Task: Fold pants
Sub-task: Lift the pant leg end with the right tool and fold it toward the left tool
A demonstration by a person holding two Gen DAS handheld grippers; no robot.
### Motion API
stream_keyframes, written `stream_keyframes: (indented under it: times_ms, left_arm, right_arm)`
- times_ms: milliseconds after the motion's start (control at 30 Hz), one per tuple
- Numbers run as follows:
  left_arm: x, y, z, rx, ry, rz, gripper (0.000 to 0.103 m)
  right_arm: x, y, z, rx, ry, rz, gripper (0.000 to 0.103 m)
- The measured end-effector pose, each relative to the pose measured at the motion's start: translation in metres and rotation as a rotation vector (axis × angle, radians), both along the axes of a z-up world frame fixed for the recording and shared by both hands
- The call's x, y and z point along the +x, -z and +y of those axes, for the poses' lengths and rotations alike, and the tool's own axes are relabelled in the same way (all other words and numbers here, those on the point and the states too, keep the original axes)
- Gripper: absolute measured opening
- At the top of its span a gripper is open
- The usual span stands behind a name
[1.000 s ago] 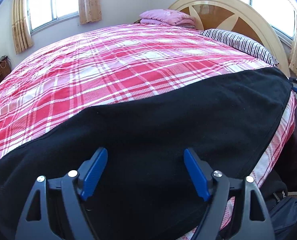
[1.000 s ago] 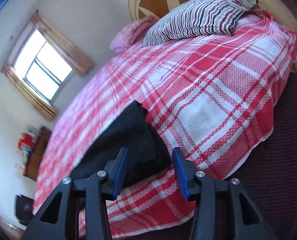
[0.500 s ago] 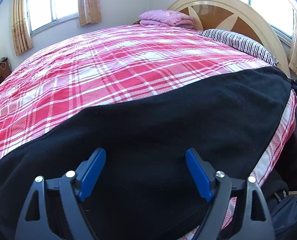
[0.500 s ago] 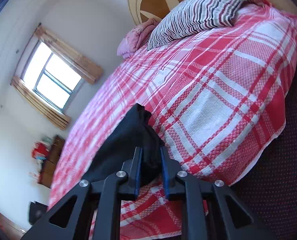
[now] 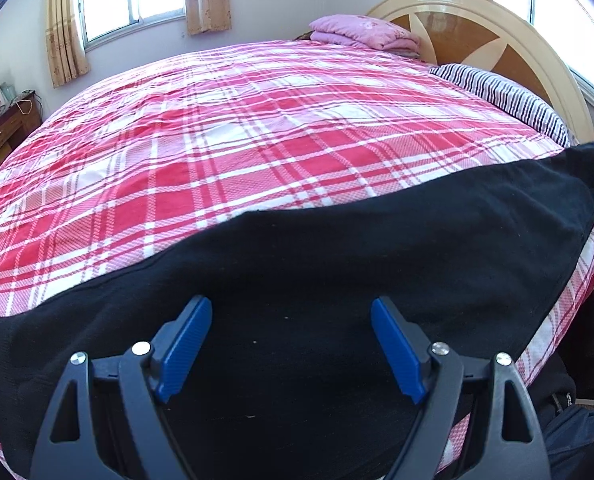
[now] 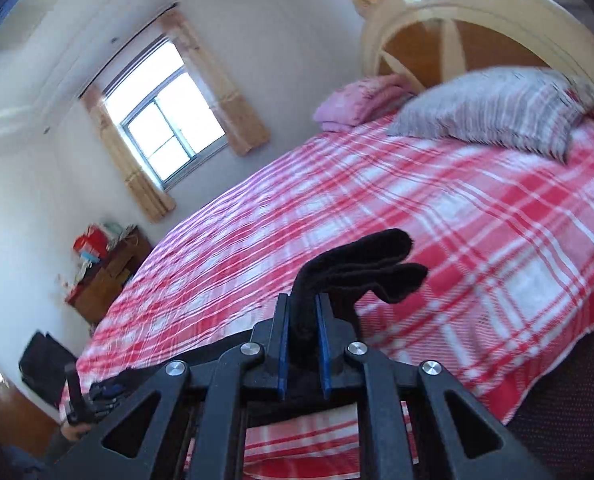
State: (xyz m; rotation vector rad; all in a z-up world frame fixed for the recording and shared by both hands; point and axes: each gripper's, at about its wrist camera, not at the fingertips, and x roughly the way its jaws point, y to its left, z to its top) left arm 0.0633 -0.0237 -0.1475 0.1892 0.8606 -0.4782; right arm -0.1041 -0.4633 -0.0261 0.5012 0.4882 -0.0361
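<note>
The black pants [image 5: 337,280] lay along the near edge of the plaid bedspread [image 5: 237,152]. Your right gripper [image 6: 301,344] pinched one bunched end, lifted clear of the bed; your left gripper [image 5: 291,344] hovered level over the cloth, fingers spread wide, gripping nothing.

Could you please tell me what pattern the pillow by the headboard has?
The pillow has dark-and-white stripes, clearest in the left wrist view.

Left wrist view sits low and close over the black fabric pants [image 5: 337,280], facing across the red-and-white plaid bed [image 5: 257,140]. Right wrist view, tilted, shares that bed [image 6: 417,208] and the cream arched wooden headboard [image 6: 477,12].
</note>
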Motion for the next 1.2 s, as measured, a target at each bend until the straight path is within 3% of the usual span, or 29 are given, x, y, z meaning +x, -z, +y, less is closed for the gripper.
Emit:
stream_keyframes:
  times_ms: [200, 500, 800, 1200]
  left_arm:
    - [0.005, -0.004, 0.008, -0.006, -0.015, 0.009, 0.085]
    - [0.007, -0.003, 0.011, -0.001, -0.007, 0.021, 0.085]
    - [0.008, -0.001, 0.012, 0.002, -0.009, 0.028, 0.085]
    - [0.007, -0.001, 0.012, -0.008, -0.018, 0.030, 0.085]
  right_arm:
    - [0.016, -0.022, 0.061, -0.057, -0.132, -0.018, 0.012]
    - [0.052, -0.020, 0.125, -0.092, -0.286, -0.001, 0.012]
    - [0.079, -0.002, 0.171, -0.074, -0.389, 0.044, 0.012]
    - [0.115, 0.033, 0.250, -0.133, -0.539, 0.129, 0.012]
